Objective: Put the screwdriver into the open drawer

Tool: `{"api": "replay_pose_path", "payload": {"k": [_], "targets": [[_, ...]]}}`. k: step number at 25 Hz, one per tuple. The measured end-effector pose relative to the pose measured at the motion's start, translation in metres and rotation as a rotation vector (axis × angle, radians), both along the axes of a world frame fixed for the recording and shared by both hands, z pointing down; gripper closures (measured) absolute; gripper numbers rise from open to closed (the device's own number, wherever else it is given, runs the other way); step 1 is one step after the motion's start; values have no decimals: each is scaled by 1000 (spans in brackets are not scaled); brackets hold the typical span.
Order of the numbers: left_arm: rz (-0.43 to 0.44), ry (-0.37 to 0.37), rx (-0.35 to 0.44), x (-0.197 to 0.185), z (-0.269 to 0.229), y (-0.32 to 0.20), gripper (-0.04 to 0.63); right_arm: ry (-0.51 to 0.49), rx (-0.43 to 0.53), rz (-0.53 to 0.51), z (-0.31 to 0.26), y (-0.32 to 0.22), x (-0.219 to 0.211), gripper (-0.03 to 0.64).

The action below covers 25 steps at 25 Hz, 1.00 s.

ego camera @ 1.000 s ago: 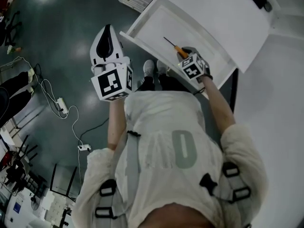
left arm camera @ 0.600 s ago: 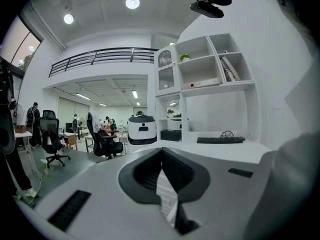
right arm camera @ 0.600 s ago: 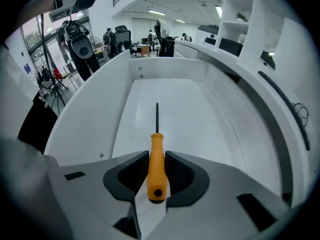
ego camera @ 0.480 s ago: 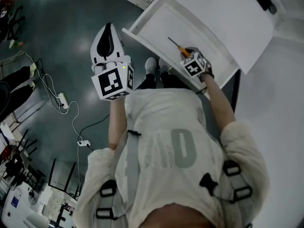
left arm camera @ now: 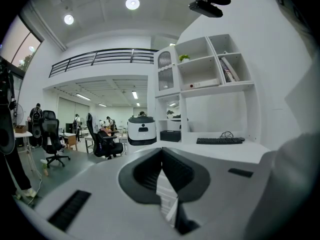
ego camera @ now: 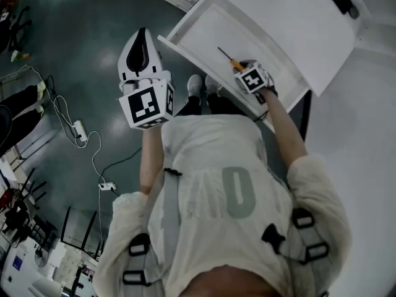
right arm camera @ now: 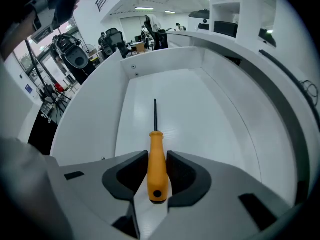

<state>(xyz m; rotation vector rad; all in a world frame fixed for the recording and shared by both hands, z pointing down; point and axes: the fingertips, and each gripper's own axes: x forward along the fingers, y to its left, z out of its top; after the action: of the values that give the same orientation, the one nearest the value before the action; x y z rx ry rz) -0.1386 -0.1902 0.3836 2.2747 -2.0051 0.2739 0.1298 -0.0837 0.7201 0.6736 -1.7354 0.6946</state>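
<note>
The screwdriver [ego camera: 226, 57], with an orange handle and a thin dark shaft, is inside the open white drawer [ego camera: 185, 25]. My right gripper [ego camera: 242, 68] points steeply down into the drawer. In the right gripper view the orange handle [right arm camera: 156, 166] sits between the pads of the right gripper [right arm camera: 157, 156], which still touch it while the jaws are opening. The shaft reaches forward over the drawer floor [right arm camera: 200, 114]. My left gripper [ego camera: 141, 41] is held out over the dark floor, left of the drawer. The left gripper [left arm camera: 161, 151] is shut and holds nothing.
The drawer juts from under a white desk top [ego camera: 291, 11]. The person's shoes [ego camera: 195, 88] stand just below the drawer front. Cables and a power strip [ego camera: 77, 132] lie on the floor at the left. Shelves [left arm camera: 210, 64] and office chairs [left arm camera: 52, 139] show in the left gripper view.
My right gripper has sunk a little and tipped more steeply into the drawer with the screwdriver. The left gripper has stayed where it was.
</note>
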Motion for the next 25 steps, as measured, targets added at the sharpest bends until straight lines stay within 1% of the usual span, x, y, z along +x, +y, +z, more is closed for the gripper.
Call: {"api": "replay_pose_path", "payload": {"k": [2,6,17,23,25], "targets": [[0,-1,1,0,-1,1,589,-3,1,0,0,2,-2,505],[-4,-3,1,0,0,4,589,27,21,-14,4,4,2,502],[0,-7,1,1,0,8,589,35,32,-46,2,2,4,499],[-6,-9,-8,-4,2,9,589,-34,-20,-56,0,11,-6,451],[-7,-9,-9,-4,2,9,589,-35,-24,-65,0,12,-8,440]]}}
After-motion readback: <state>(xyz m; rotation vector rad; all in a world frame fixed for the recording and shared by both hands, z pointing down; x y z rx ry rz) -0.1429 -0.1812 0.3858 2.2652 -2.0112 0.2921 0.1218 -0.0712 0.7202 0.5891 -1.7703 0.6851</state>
